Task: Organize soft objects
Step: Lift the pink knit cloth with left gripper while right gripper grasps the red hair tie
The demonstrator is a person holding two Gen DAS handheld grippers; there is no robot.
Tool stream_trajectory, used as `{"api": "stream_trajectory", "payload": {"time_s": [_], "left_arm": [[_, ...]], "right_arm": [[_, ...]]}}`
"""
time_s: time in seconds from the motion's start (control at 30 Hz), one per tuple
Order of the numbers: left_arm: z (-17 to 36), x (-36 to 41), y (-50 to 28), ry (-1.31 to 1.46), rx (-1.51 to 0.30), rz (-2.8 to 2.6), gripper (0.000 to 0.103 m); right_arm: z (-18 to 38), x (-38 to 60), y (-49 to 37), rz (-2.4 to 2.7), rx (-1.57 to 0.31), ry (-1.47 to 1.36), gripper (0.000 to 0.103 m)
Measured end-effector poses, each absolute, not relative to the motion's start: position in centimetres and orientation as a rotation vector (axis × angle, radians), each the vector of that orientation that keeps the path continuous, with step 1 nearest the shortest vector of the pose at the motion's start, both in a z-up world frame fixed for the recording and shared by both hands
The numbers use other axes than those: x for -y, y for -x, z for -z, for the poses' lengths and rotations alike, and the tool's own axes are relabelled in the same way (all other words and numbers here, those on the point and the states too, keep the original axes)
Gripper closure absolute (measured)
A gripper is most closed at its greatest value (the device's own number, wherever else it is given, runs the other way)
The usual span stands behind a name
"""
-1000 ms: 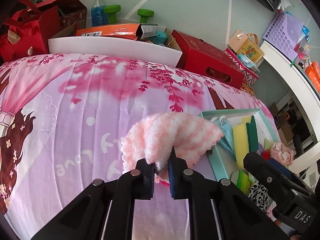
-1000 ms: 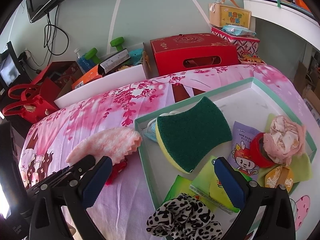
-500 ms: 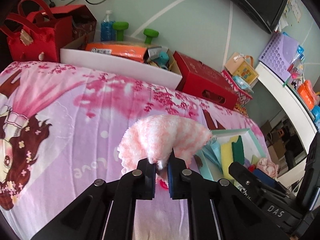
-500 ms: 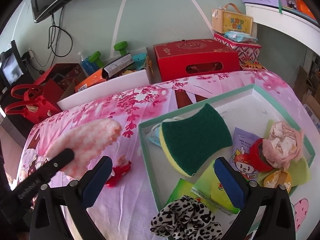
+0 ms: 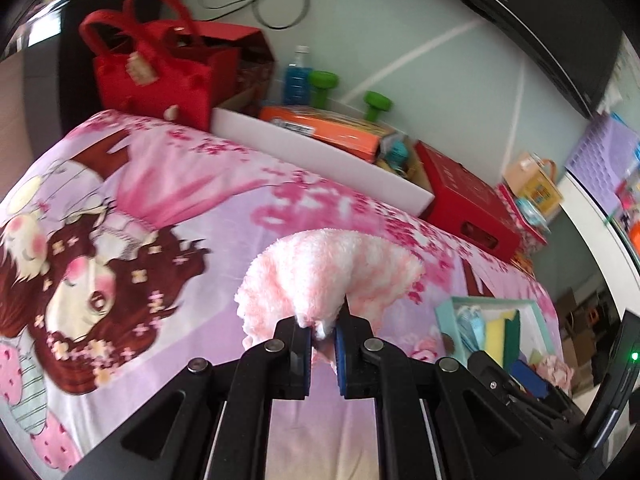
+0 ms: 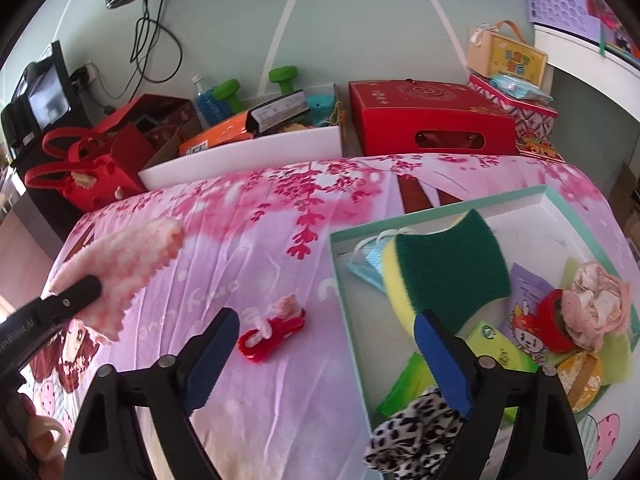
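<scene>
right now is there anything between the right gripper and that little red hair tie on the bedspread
Nothing visible. The red hair tie lies alone on the bedspread just ahead of the right gripper, whose closing jaws hold nothing. The tray sits off to the side.

Count, this moment:
- claws: two, left (image 5: 322, 338), right (image 6: 322, 354)
- fluffy cloth (image 5: 328, 272): one, in left claw
- red hair tie (image 6: 272, 330): one, ahead of right claw, between its fingers
- tray (image 6: 340, 280): one, right of that
- sponge (image 6: 444, 268): one
- leopard scrunchie (image 6: 412, 436): one
- red boxes (image 6: 428, 120): one
</scene>
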State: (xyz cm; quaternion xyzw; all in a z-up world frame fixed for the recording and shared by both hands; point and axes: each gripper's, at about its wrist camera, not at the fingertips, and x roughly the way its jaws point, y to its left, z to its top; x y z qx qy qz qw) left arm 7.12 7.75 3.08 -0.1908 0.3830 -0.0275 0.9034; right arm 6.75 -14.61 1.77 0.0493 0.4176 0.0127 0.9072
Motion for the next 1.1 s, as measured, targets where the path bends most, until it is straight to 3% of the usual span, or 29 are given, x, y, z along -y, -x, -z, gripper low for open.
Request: {"api": "stream_trajectory", "payload": {"time_s": [0.63, 0.83, 0.97, 1.1], "left_arm": [[-2.1, -10.8, -6.4, 0.477, -0.829, -0.012, 0.094], [-2.0, -10.8, -6.5, 0.485, -0.835, -0.003, 0.094], [-1.8, -11.0, -6.7, 0.494, -0.842, -0.002, 0.094], [-1.7, -10.9, -6.7, 0.492, -0.845, 0.003, 0.094]], "right_arm": [[3.0, 9.8, -8.4, -0.111, -0.99, -0.015, 0.03], [3.7, 10.1, -8.8, -0.085, -1.0, -0.018, 0.046], [3.7, 10.4, -8.9, -0.099, -0.999, -0.039, 0.065], [3.8, 10.4, -8.9, -0.105, -1.003, -0.05, 0.074]]}}
